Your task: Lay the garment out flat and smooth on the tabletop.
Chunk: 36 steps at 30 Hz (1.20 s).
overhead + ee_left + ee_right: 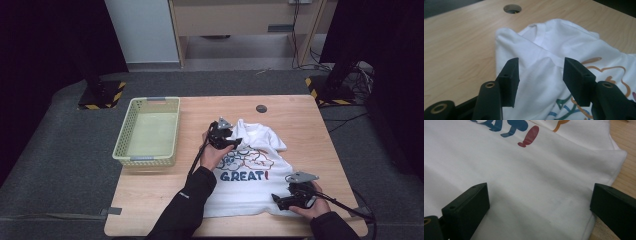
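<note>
My left gripper [540, 75] gapes half-open over the white T-shirt's [252, 170] shoulder; right gripper [539, 212] wide open, both holding nothing.

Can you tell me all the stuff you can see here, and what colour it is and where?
T-shirt: one, white with a blue, orange and red print reading GREAT!, spread on the table's middle and right.
Basket: one, pale green, on the table's left side.
Table: one, light wood, with a round dark hole near its far edge.
Floor: grey, all around the table.
Striped bases: two, black and yellow, on the floor beyond the table's far corners.
Left gripper: one, black, open over the T-shirt's collar end.
Right gripper: one, black, open over the T-shirt's hem, near its corner.
Hands: two, with dark sleeves, coming from the near edge.
</note>
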{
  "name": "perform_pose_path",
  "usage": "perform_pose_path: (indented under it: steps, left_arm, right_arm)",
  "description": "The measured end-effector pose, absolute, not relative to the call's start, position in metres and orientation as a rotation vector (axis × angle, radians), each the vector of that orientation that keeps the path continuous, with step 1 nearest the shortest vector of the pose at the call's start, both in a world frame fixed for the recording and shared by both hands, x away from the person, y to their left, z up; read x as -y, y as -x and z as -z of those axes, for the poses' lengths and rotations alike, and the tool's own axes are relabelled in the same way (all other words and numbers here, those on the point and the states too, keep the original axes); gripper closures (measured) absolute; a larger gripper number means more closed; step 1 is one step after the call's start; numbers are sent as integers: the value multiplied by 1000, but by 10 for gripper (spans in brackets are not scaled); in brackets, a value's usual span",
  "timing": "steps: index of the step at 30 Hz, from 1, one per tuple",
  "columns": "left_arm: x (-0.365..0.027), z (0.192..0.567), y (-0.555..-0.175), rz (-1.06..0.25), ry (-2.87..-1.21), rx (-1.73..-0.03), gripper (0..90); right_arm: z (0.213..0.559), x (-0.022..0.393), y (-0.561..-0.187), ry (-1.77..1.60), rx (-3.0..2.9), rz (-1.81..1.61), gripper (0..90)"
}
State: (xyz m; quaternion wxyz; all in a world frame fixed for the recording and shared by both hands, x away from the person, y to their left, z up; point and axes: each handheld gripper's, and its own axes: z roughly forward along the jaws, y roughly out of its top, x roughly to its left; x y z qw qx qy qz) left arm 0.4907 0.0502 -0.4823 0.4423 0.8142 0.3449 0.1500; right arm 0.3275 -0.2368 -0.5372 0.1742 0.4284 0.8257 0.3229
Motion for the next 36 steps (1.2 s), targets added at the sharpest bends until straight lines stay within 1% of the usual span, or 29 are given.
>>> perform_pose_path:
  steps: [3, 10, 13, 16, 21, 24, 28, 33, 36]
  left_arm:
    - [-54, 480, -496, -387, -2014, -862, 433]
    - [-52, 487, -508, -405, -2072, -853, 424]
    - [-52, 495, -513, -396, -2104, -860, 432]
    - [-52, 503, -516, -359, -2142, -870, 454]
    - [-48, 510, -511, -349, -2223, -835, 555]
    - [-47, 512, -507, -340, -2245, -831, 598]
    - [-47, 513, -505, -331, -2256, -844, 664]
    - [-48, 514, -503, -323, -2255, -850, 787]
    - [-49, 514, -501, -327, -2257, -853, 831]
  right_arm:
    - [537, 237, -328, -1214, -2341, -916, 25]
    - [537, 237, -328, -1211, -2342, -915, 25]
    - [537, 237, -328, -1212, -2342, -916, 25]
    - [537, 237, -328, -1209, -2345, -915, 26]
    - [537, 237, -328, -1209, -2346, -915, 26]
    - [537, 237, -328, -1209, -2346, -915, 26]
    - [537, 237, -328, -1208, -2345, -915, 26]
    - [537, 237, -328, -1209, -2346, -915, 25]
    - [537, 237, -328, -1209, -2345, -915, 26]
